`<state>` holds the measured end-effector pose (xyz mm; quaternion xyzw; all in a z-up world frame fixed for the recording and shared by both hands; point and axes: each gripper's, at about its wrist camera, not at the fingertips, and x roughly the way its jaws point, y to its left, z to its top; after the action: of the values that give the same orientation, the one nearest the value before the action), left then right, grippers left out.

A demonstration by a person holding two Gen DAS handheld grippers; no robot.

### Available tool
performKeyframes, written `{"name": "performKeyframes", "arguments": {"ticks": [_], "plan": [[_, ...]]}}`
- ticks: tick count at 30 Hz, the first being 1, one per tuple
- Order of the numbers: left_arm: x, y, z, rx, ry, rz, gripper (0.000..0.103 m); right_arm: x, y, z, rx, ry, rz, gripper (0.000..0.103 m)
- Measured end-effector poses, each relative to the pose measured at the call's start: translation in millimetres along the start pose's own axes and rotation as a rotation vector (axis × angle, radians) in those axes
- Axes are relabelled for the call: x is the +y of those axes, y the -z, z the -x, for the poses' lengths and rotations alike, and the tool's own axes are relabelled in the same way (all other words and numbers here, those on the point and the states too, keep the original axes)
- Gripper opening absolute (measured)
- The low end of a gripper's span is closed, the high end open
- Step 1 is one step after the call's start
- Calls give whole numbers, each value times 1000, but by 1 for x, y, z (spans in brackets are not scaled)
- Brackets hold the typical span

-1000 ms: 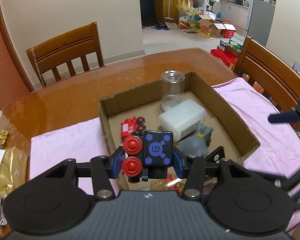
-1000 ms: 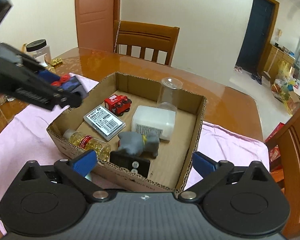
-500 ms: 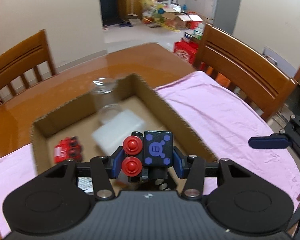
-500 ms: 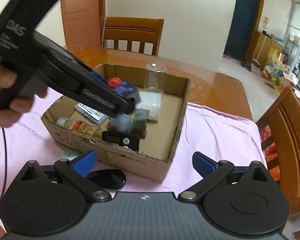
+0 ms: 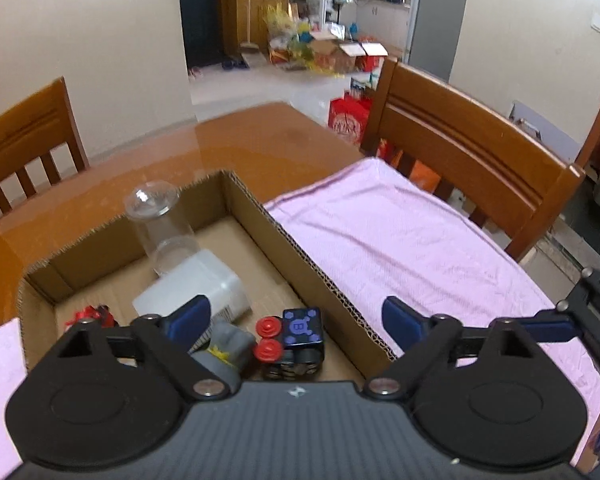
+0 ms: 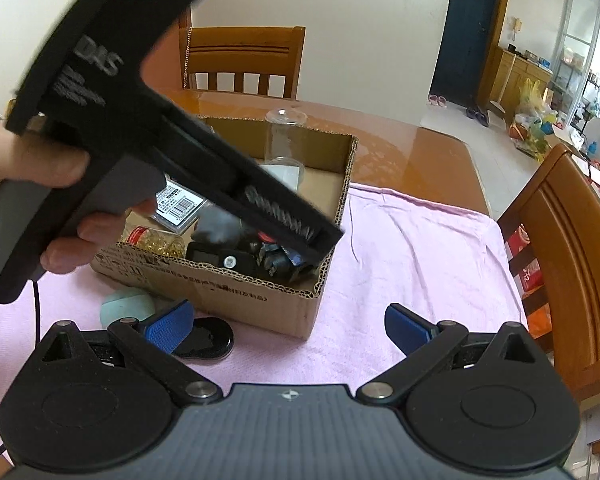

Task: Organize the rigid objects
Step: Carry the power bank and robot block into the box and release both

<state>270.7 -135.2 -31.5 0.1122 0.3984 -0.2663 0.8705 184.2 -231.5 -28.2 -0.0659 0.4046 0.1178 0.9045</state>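
Bench [image 5: 260,148]: glossy orange-brown wood, partly covered by a pink cloth [image 5: 400,248], wrinkled. Wooden chair [image 5: 472,152] just beside the bench's cloth-covered edge; a second wooden chair [image 6: 242,60] at the far side, against a pale wall. Dark door [image 6: 470,28] in an orange frame. Grey fridge [image 5: 436,28] in the room beyond. Open cardboard boxes [image 5: 348,56] and bright bags on the tiled floor there. Red gift bag [image 5: 348,120] on the floor behind the near chair. Wooden cabinet [image 6: 520,80] along the far wall, slippers [image 6: 438,100] near the door.
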Motion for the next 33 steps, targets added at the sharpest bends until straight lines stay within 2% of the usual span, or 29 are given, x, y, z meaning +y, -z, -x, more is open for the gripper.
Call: {"name": "performKeyframes", "arguments": {"ticks": [5, 10, 15, 19, 25, 28, 33], "plan": [[9, 3, 20, -23, -40, 22, 99, 2, 4, -3, 11, -6, -10, 103], [19, 20, 44, -45, -112, 37, 100, 11, 14, -12, 34, -17, 3, 103], [28, 50, 64, -28, -184, 63, 100, 20, 34, -28, 79, -54, -11, 103], [36, 80, 76, -3, -251, 132, 100, 31, 52, -42, 109, -69, -8, 103], [52, 130, 80, 59, -331, 260, 100, 50, 69, -60, 103, -102, 4, 103], [58, 151, 80, 90, -333, 311, 100, 61, 70, -67, 97, -111, 23, 103], [63, 164, 83, 94, -325, 305, 100, 78, 62, -82, 84, -110, 52, 103]]}}
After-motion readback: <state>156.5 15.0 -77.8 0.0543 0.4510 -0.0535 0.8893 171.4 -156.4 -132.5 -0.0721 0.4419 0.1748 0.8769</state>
